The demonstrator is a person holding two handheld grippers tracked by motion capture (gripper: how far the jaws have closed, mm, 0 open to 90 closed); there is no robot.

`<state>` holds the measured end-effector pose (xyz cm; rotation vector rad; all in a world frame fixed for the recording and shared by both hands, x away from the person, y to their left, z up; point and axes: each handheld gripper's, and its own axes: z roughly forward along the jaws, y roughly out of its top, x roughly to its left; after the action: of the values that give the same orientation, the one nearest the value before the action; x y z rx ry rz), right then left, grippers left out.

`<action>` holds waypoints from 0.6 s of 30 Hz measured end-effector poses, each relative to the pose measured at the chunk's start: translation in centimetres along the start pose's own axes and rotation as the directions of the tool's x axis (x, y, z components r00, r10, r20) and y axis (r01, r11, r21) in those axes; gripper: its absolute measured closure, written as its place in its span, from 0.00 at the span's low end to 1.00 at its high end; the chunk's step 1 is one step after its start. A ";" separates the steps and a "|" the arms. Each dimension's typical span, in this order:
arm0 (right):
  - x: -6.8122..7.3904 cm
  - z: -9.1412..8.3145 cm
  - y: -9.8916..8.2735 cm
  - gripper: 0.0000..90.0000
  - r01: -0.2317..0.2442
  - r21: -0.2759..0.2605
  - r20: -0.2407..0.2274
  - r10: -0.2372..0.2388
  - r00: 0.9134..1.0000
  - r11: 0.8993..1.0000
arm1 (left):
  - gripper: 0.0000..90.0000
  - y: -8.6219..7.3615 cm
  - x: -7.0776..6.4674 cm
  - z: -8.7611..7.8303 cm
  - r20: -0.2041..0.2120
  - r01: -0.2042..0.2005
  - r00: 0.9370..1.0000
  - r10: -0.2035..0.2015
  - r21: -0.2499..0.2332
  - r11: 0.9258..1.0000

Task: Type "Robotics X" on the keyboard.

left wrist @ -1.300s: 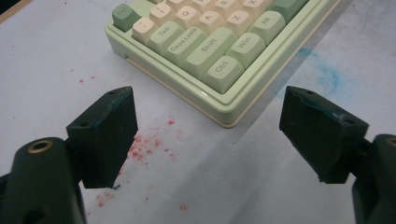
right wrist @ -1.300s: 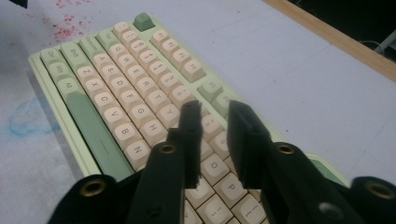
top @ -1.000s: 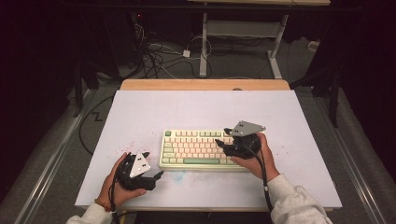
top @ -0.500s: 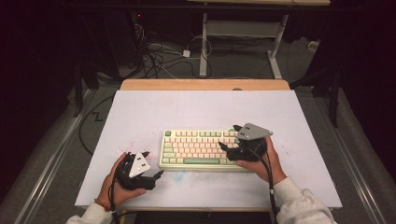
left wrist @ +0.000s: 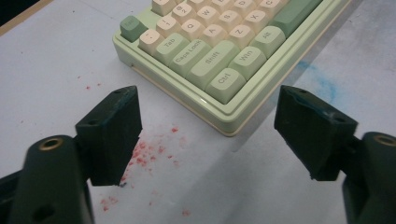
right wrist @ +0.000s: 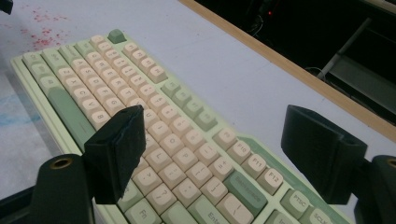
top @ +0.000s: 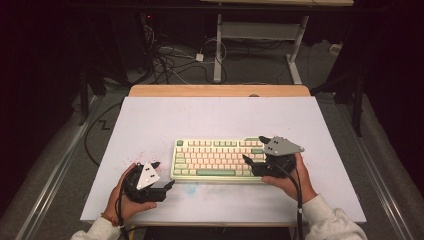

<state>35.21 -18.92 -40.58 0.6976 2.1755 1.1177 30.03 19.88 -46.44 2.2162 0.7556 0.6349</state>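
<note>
The keyboard [top: 216,159] lay untouched on the worktop [top: 210,117]; the right hand-held gripper [top: 256,159], jaws just opening, hovered over its right end, the left hand-held gripper [top: 162,176] released beside its left corner, nothing grasped yet.

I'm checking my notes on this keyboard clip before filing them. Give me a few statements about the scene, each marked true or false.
1. The green and cream mechanical keyboard lies flat on the white table sheet. True.
2. The left gripper is clamped on the keyboard's corner. False: its jaws stand open, short of the corner, holding nothing.
3. The right gripper is over the keyboard's right end. True; its jaws have just been opening, with nothing gripped.
4. Red specks mark the sheet near the left gripper. True.
5. A mouse sits beside the keyboard. False: none is there.
</note>
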 end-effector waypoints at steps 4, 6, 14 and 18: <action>-0.2 -0.5 -0.4 0.25 0.005 0.001 0.010 -0.005 1.000 1.000 | 0.28 0.1 0.0 0.0 -0.007 0.003 1.000 -0.003 0.005 1.000; -0.2 -0.9 -0.6 0.25 0.004 -0.003 0.015 -0.004 1.000 1.000 | 0.30 0.1 0.0 -0.1 -0.005 0.004 1.000 -0.004 0.003 1.000; -0.6 -2.5 -1.7 0.25 -0.001 -0.008 0.039 0.001 0.999 1.000 | 0.50 0.5 0.2 -0.6 0.004 0.022 1.000 -0.022 -0.010 1.000; -0.7 -3.2 -2.4 0.25 0.005 -0.006 0.052 -0.004 0.999 1.000 | 0.64 0.7 0.4 -0.8 0.017 0.050 0.999 -0.050 -0.002 0.999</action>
<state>32.97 -22.32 -40.87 0.7111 2.1279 1.0917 30.09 20.07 -45.33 2.1908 0.7989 0.5918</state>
